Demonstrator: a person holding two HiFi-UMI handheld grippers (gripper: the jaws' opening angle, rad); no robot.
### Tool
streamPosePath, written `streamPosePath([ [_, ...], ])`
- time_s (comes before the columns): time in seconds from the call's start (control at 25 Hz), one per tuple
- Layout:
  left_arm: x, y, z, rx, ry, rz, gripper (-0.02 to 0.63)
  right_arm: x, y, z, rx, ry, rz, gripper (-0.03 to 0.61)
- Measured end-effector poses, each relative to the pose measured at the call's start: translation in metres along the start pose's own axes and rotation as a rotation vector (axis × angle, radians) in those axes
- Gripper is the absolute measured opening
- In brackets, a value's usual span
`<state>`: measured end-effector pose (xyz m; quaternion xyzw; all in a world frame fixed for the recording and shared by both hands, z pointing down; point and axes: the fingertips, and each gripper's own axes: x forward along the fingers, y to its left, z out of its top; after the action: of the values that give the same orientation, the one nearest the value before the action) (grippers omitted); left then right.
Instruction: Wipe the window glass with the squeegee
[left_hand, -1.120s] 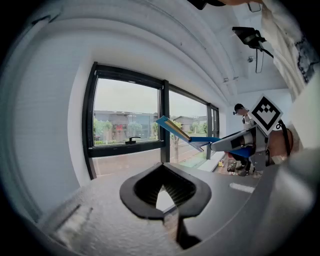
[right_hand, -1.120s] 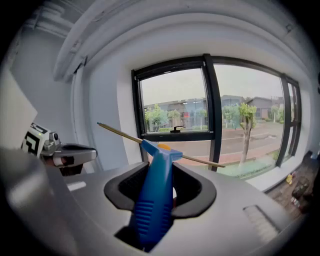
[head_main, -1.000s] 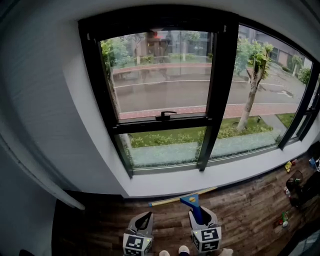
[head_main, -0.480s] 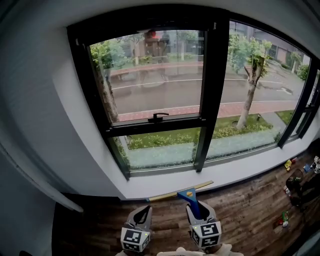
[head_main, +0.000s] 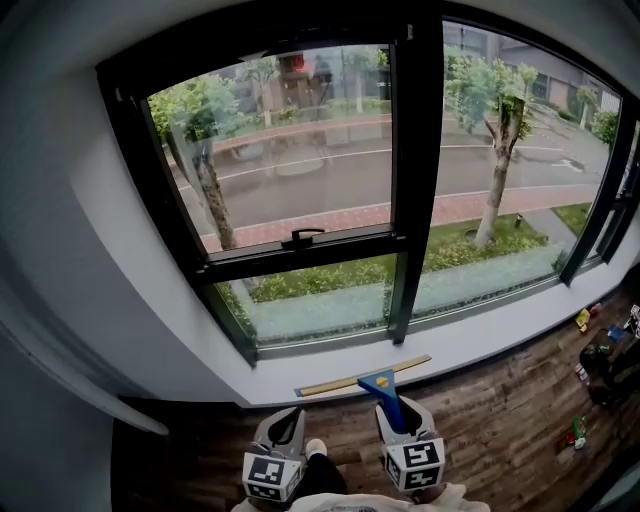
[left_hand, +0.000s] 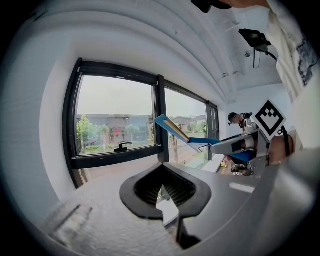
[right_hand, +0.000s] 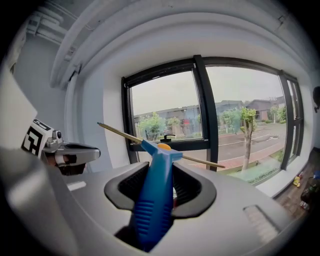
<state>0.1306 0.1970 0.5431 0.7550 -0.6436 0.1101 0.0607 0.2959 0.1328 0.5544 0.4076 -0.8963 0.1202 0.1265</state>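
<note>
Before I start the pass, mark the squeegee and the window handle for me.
squeegee (right_hand: 154, 197): right gripper view, on its blue ribbed grip, clamped between the jaws.
window handle (head_main: 302, 236): head view, on the middle of the black lever.

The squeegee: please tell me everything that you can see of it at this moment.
The squeegee has a blue, plastic-looking handle with a ribbed grip, an orange-yellow spot near the head, and a long thin yellowish blade across the top. The right gripper is shut on the handle, its jaws pressing both sides. The blade lies tilted, its left end higher in the right gripper view. It hangs in the air before the window glass, seemingly short of it. Nothing else touches it.
</note>
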Motion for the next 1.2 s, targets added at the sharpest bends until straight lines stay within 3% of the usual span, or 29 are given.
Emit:
streamPosePath([
  [0.12,0.036,0.028,0.006,0.001,-0.008,-0.013,0.0,0.04,-0.007,0.009,0.006,0.004,-0.014,0.149],
  [0.32,0.108,0.11,0.011,-0.003,-0.011,-0.037,0.001,0.138,-0.006,0.037,0.0,-0.004,-0.049,0.149],
  [0.72,0.222,0.3,0.064,-0.006,-0.069,-0.015,0.0,0.333,0.011,0.139,-0.055,-0.077,-0.076,0.147],
  [0.92,0.268,0.347,0.084,-0.006,-0.085,-0.018,0.001,0.389,0.008,0.176,-0.087,-0.121,-0.094,0.147],
  [1.2,0.321,0.365,0.11,-0.026,-0.092,0.028,0.0,0.42,-0.027,0.212,-0.135,-0.161,-0.15,0.147],
])
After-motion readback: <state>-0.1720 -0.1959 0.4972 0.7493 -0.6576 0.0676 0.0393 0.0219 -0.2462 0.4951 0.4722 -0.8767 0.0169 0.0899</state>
